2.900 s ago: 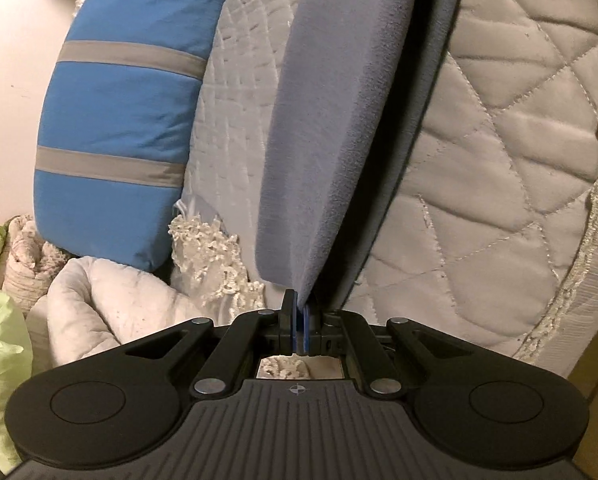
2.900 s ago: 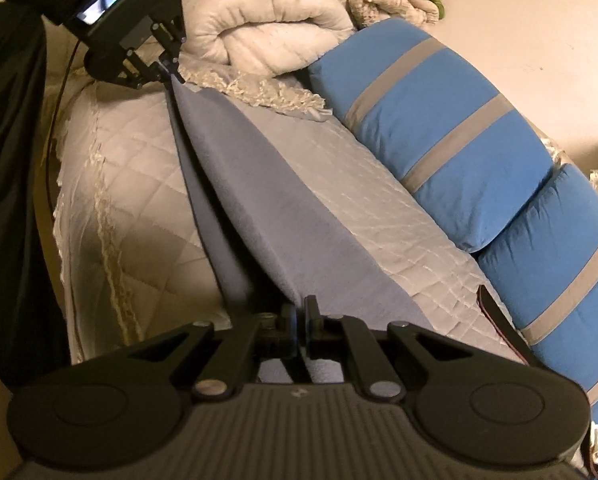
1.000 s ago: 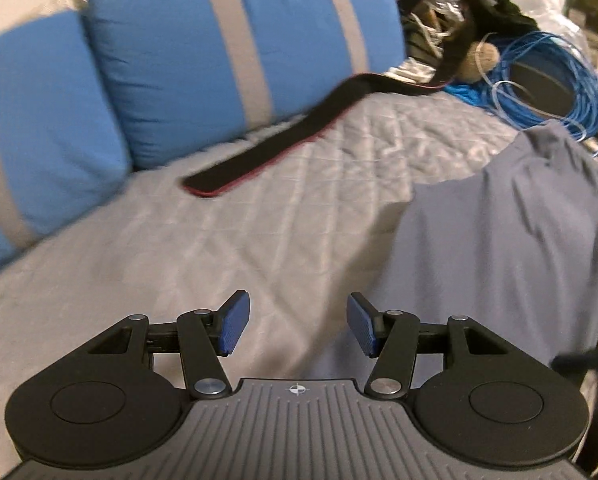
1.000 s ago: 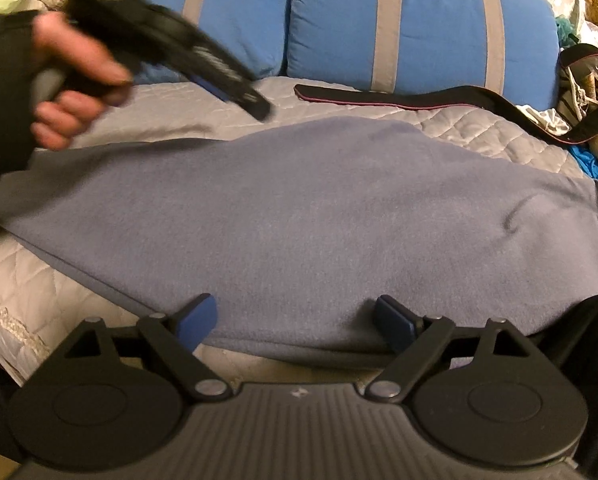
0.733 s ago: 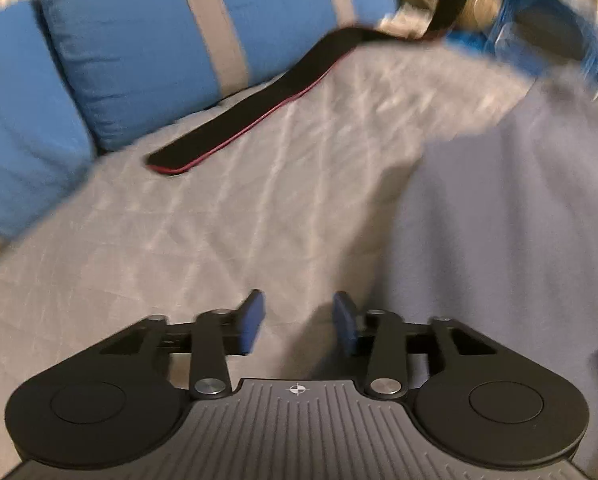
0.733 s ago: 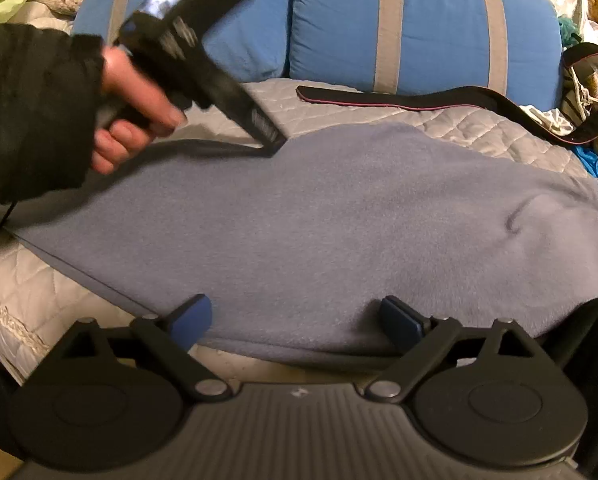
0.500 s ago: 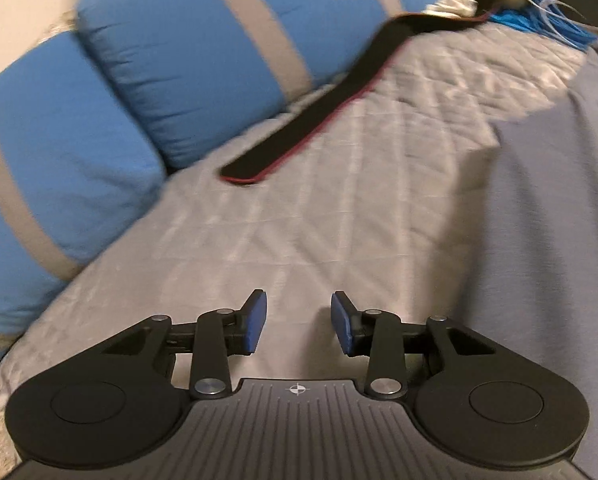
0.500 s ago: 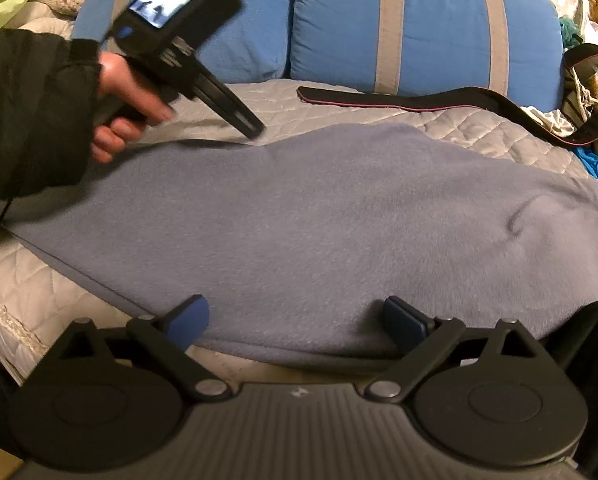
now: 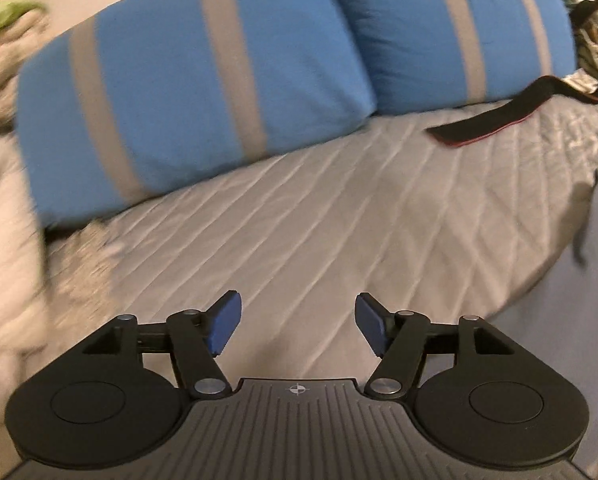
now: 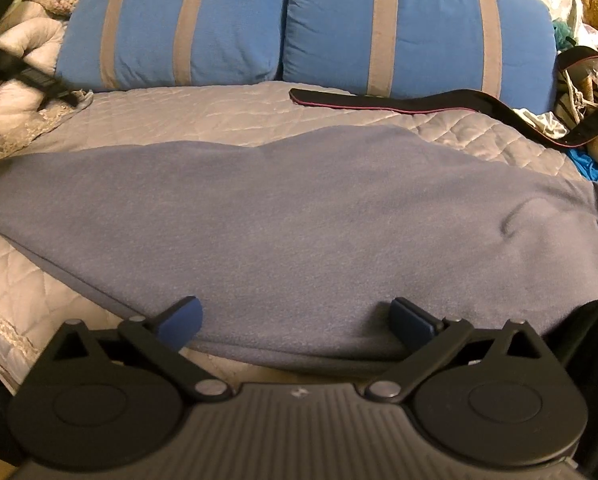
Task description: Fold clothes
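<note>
The grey-blue garment point(image 10: 299, 216), earlier stretched taut in the air between both closed grippers, now lies spread flat across the quilted bedcover point(image 9: 299, 232). Both tools have released it.

The right gripper point(image 10: 295, 320) has gone from clamped on the cloth to jaws spread wide and opening further; the garment's near edge lies below them, not pinched.

The left gripper point(image 9: 297, 326) narrowed its jaws a moment ago and is opening again, nothing between them. It has swung away from the garment toward the head of the bed: seen from the right wrist it has shifted from above the cloth to the far left edge point(image 10: 31, 76), blurred, beside the white bedding point(image 10: 15, 52).
</note>
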### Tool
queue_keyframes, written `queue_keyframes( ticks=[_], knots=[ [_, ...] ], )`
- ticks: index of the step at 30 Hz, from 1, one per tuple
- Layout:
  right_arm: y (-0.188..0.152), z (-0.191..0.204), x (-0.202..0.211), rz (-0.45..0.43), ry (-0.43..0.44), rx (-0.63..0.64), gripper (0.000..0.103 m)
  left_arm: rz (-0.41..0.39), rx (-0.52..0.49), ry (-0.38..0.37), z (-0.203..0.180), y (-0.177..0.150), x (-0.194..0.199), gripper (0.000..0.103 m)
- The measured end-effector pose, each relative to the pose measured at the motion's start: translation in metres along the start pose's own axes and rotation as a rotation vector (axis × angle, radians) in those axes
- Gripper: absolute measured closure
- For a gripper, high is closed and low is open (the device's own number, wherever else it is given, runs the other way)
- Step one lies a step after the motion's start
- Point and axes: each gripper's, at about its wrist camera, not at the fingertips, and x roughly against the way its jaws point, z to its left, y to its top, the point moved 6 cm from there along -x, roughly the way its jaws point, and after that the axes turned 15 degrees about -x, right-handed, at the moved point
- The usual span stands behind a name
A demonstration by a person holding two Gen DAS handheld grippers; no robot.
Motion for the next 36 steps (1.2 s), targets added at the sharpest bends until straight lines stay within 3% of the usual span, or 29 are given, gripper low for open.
queue_keyframes(
  ticks=[9,14,16,20,24,30,36],
  knots=[
    [0.002,0.003,0.009,0.066,-0.063,0.008,0.0,0.023,0.144,0.039,0.055,-0.058,0.035,0.041],
    [0.027,-0.007,0.016,-0.03,-0.188,0.006,0.0,0.019,0.212,0.046,0.071,-0.076,0.049,0.041],
    [0.032,-0.022,0.005,0.017,-0.231,-0.067,0.0,0.018,0.242,0.06,0.079,-0.084,0.056,0.032],
    [0.025,-0.046,-0.006,0.118,-0.226,-0.22,0.0,0.023,0.313,0.055,0.096,-0.105,0.059,0.03],
    [0.021,-0.039,0.001,0.12,-0.239,-0.191,0.0,0.047,0.527,-0.003,0.121,-0.142,0.056,0.03],
    [0.024,-0.02,0.011,0.052,-0.163,-0.194,0.0,0.062,0.888,-0.139,0.147,-0.195,0.053,0.03],
    [0.03,0.009,0.016,-0.034,-0.102,-0.113,0.0,0.046,1.222,-0.318,0.136,-0.243,0.045,0.03]
  ],
)
